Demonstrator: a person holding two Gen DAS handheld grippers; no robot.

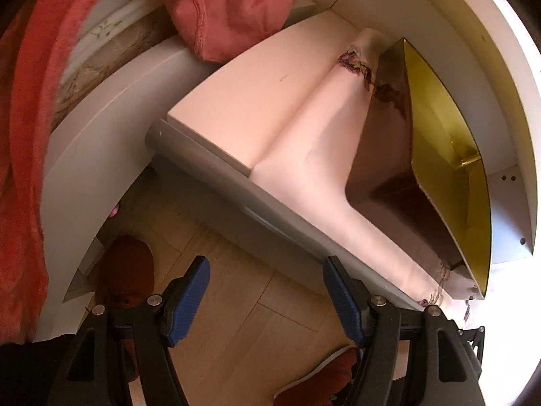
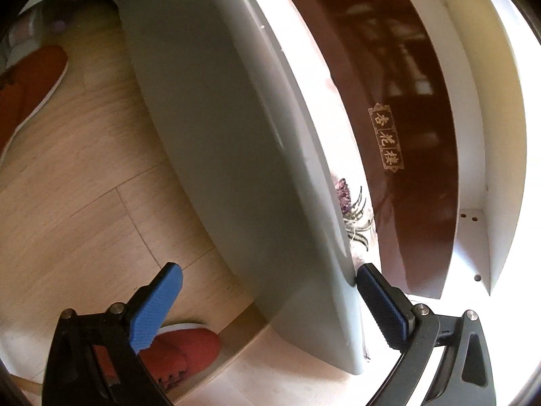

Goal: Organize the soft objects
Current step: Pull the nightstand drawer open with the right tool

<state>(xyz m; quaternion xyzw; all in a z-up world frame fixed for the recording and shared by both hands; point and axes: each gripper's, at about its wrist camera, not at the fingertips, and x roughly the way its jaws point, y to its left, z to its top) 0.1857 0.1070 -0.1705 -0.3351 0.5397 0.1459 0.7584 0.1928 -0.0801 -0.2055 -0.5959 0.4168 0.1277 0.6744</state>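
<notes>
The folded pale cloth lay inside the open drawer, beside a brown box; red fabric hung above; I judged the putting-away nearly done, next closing the drawer. My left gripper hung wide open, empty; my right gripper was wide, straddling the drawer front, clamping nothing.

Two black grippers with blue ribbed pads: left, right. One grey-fronted open drawer. One pale pink folded cloth with purple embroidery. One glossy brown box with gold lining. Two red fabric slippers. One coral-red knitted garment.
</notes>
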